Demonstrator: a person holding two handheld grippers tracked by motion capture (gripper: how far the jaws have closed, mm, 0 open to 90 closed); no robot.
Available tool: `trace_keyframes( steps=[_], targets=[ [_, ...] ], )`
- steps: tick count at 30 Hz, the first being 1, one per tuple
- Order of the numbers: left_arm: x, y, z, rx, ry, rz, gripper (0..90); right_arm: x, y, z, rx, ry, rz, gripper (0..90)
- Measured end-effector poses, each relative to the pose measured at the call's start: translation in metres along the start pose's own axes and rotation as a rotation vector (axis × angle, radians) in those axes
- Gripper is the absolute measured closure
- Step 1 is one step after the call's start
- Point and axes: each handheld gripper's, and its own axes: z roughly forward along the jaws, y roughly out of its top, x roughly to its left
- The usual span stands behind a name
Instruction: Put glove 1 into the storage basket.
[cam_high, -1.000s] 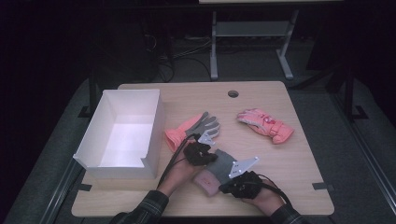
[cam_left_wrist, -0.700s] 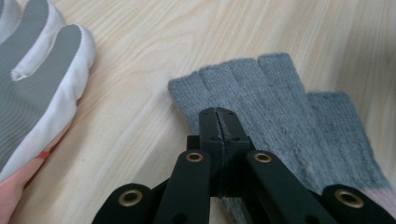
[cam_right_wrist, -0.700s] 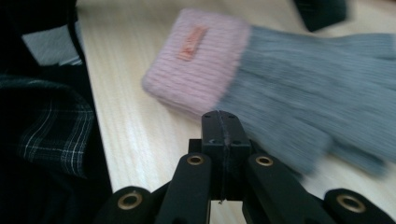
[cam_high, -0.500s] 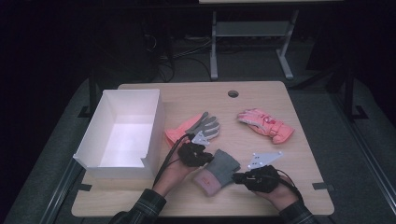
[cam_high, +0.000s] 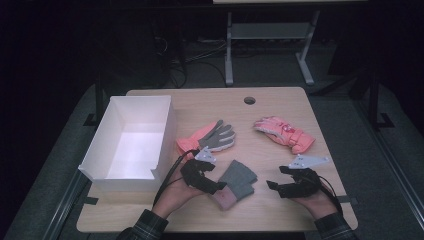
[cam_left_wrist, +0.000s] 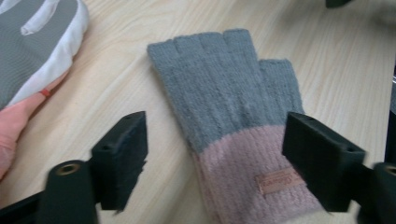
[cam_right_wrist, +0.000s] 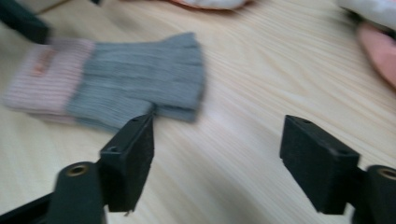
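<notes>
While low, both tools wide apart.

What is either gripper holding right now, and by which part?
Nothing. Both the left gripper and right gripper are open; the grey fingerless glove lies flat on the table.

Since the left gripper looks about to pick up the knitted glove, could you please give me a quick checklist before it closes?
1. Left gripper open: ok.
2. Knitted glove lies flat between its jaws: ok.
3. Right gripper open and off the glove: ok.
4. Grey and coral glove apart from the knitted one: ok.
5. White box has room inside: ok.
6. Jaws low enough to catch the pink cuff: cannot tell.
</notes>
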Motion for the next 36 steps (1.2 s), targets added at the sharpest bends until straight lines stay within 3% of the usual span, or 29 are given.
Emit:
trace_keyframes(
  steps=[4, 6, 8, 9, 14, 18, 23, 28, 31, 33, 34, 36],
  targets=[
    [-0.005, 0.004, 0.003, 0.006, -0.006, 0.011, 15.4, -0.008, -0.007, -0.003, -0.005, -0.071, 0.008, 14.8],
    [-0.008, 0.006, 0.007, 0.014, -0.004, 0.021, 14.5, -0.010, -0.010, -0.004, -0.008, -0.084, 0.018, 13.3],
    [-0.009, 0.006, 0.009, 0.001, -0.005, 0.007, 14.2, -0.011, -0.011, -0.003, -0.007, -0.090, 0.021, 13.2],
    [-0.009, 0.008, 0.012, 0.019, -0.001, 0.030, 14.0, -0.012, -0.012, -0.003, -0.006, -0.085, 0.023, 13.0],
    [-0.007, 0.011, 0.016, 0.007, 0.003, 0.020, 13.4, -0.014, -0.014, -0.004, -0.005, -0.122, 0.033, 10.3],
    [-0.010, 0.014, 0.022, 0.011, -0.003, 0.026, 13.4, -0.017, -0.013, -0.008, -0.035, -0.134, 0.036, 9.9],
    [-0.012, 0.016, 0.040, 0.021, 0.008, 0.004, 13.1, -0.017, -0.013, -0.004, -0.018, -0.128, 0.041, 9.9],
    [-0.011, 0.013, 0.054, 0.073, 0.004, 0.018, 12.9, -0.015, -0.012, -0.002, -0.011, -0.119, 0.031, 9.9],
    [-0.010, 0.012, 0.058, 0.069, 0.004, -0.009, 12.8, -0.015, -0.011, -0.002, -0.012, -0.118, 0.026, 10.0],
    [-0.009, 0.011, 0.058, 0.081, 0.006, 0.005, 12.8, -0.014, -0.011, -0.002, -0.014, -0.120, 0.025, 10.0],
    [-0.010, 0.009, 0.060, 0.073, 0.004, -0.014, 12.8, -0.014, -0.011, -0.003, -0.015, -0.121, 0.023, 10.0],
    [-0.008, 0.008, 0.060, 0.086, -0.006, -0.006, 12.9, -0.014, -0.011, -0.003, -0.020, -0.120, 0.025, 10.0]
  ],
)
